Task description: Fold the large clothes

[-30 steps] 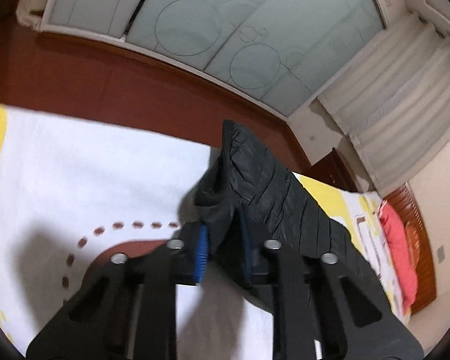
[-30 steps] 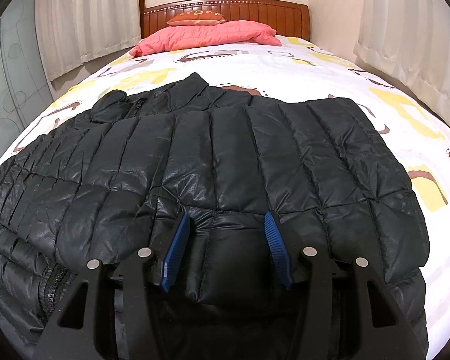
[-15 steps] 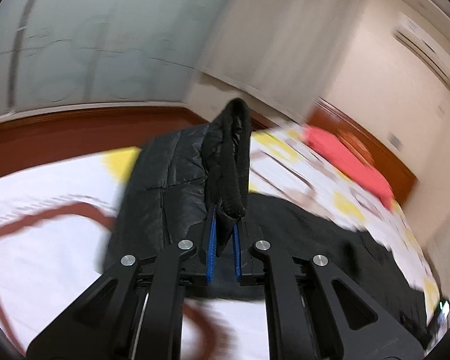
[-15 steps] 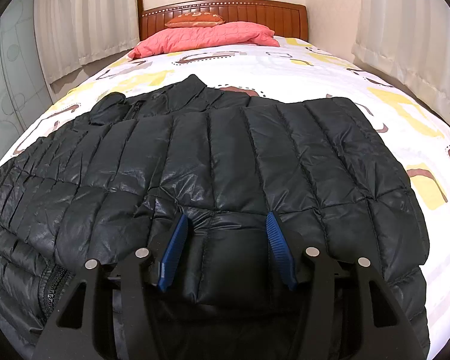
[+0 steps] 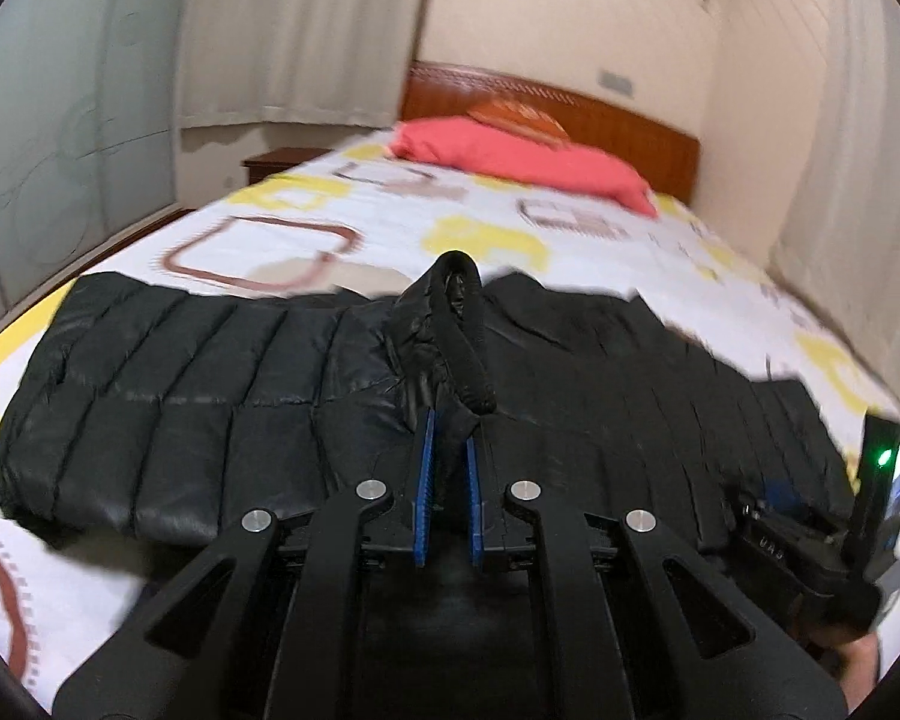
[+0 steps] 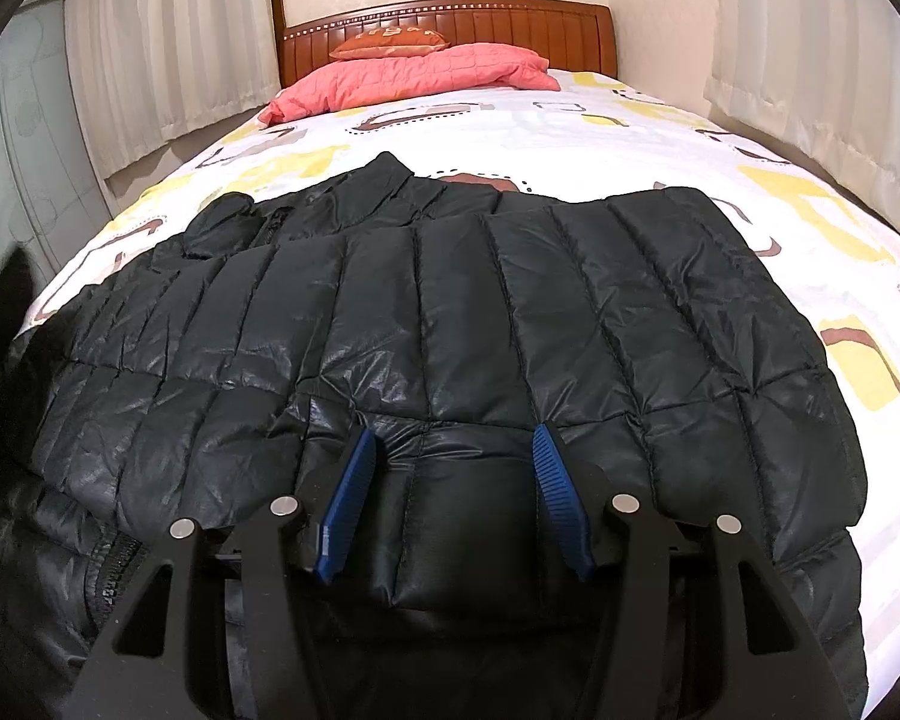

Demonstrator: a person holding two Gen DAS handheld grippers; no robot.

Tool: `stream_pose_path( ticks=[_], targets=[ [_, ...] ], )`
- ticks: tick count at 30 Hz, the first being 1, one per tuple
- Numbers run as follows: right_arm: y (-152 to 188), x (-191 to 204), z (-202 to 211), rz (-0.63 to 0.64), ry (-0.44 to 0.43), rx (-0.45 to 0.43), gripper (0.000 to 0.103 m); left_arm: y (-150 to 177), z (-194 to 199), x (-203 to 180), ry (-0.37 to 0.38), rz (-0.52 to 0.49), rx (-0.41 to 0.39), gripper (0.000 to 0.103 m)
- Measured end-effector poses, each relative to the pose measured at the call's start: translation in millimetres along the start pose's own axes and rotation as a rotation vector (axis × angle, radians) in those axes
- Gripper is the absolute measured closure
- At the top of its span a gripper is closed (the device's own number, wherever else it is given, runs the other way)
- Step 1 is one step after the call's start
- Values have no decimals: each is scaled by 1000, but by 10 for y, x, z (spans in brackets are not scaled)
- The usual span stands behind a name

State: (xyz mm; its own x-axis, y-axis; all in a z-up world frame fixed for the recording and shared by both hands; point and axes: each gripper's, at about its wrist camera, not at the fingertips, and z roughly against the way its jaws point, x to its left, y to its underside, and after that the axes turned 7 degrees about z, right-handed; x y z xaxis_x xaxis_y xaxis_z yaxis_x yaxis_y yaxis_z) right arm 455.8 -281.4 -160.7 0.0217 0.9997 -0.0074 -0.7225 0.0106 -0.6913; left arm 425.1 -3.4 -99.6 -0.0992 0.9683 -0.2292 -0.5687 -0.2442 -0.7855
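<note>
A black quilted puffer jacket point(image 6: 462, 312) lies spread across the foot of the bed, collar towards the headboard. It also shows in the left wrist view point(image 5: 198, 396). My left gripper point(image 5: 448, 438) is shut on the jacket's sleeve cuff point(image 5: 465, 336), which stands up in a loop above the blue pads. My right gripper point(image 6: 453, 450) is open, its blue fingers pressed on the jacket's near edge, a fold of fabric between them. The right gripper's body shows at the right of the left wrist view point(image 5: 810, 546).
The bed point(image 6: 660, 138) has a white sheet with yellow and brown shapes. A pink quilt point(image 6: 408, 75) and an orange cushion lie against the wooden headboard point(image 6: 450, 18). Curtains hang on both sides. A nightstand point(image 5: 276, 162) stands at the left.
My left gripper has closed on the cuff and swung round from facing the wardrobe to facing the headboard, carrying the sleeve over the jacket. The right gripper has stayed in place, open.
</note>
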Motion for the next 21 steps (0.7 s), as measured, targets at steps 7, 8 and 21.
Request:
stream_pose_path(
  ticks=[7, 8, 21],
  targets=[
    [-12, -5, -12, -7, -6, 1, 45, 281, -210, -103, 13, -36, 114, 31],
    [-23, -1, -18, -6, -5, 3, 45, 278, -127, -97, 24, -21, 89, 27],
    [-287, 803, 386, 33, -143, -29, 42, 90, 743, 1251, -146, 114, 1, 24]
  ],
)
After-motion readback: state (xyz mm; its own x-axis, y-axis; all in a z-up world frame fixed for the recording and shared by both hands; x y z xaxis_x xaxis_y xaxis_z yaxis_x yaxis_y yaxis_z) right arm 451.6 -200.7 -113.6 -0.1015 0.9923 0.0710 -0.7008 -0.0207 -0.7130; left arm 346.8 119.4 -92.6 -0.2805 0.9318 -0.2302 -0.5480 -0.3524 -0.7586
